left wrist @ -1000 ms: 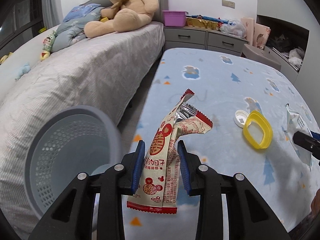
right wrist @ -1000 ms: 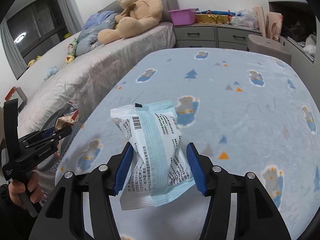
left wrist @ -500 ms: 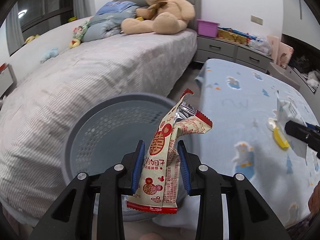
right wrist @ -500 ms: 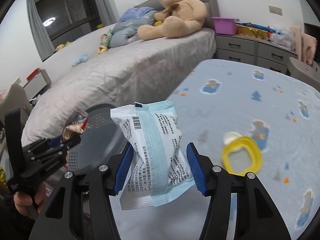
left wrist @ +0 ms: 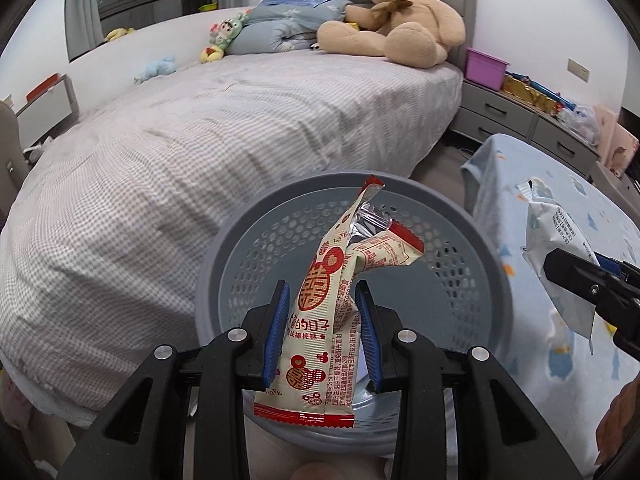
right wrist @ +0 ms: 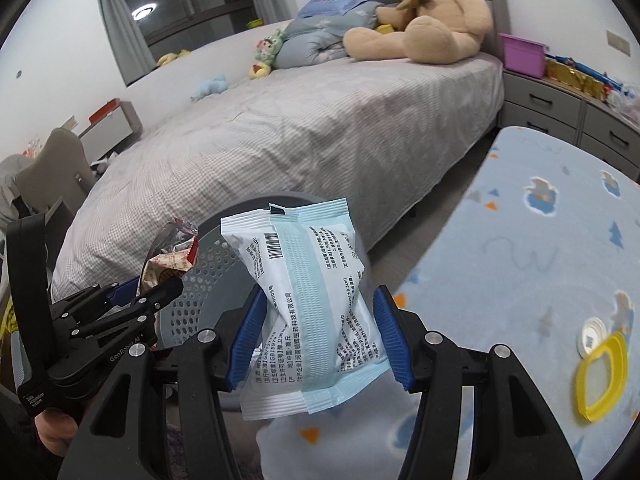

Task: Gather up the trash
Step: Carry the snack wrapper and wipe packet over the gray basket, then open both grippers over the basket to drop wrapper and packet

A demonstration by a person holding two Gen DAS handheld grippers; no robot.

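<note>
The left tool [left wrist: 322,328] grips a cream-and-red snack wrapper [left wrist: 326,316] between its blue pads, the torn foil top standing up over the open mouth of a grey perforated bin [left wrist: 472,264]. The bin stands on the floor between a grey checked bed [left wrist: 200,148] and the blue-covered surface [left wrist: 592,392].

The right tool [right wrist: 318,334] is clamped on a white-and-pale-blue packet [right wrist: 308,304] printed with a barcode and small text, held upright near the bin's rim [right wrist: 208,256], on its surface side. Seen from the right wrist, the left tool [right wrist: 160,286] and its wrapper [right wrist: 172,260] sit to the left, over the bin.

On the surface, well to the right of the packet, lie a yellow ring [right wrist: 600,376] and a white cap [right wrist: 592,338], touching each other. A tan teddy bear [left wrist: 396,20] sits at the head of the bed beside folded blue bedding [left wrist: 276,28]. Grey drawers [left wrist: 520,120] line the far wall, a purple box [left wrist: 486,68] on top.
</note>
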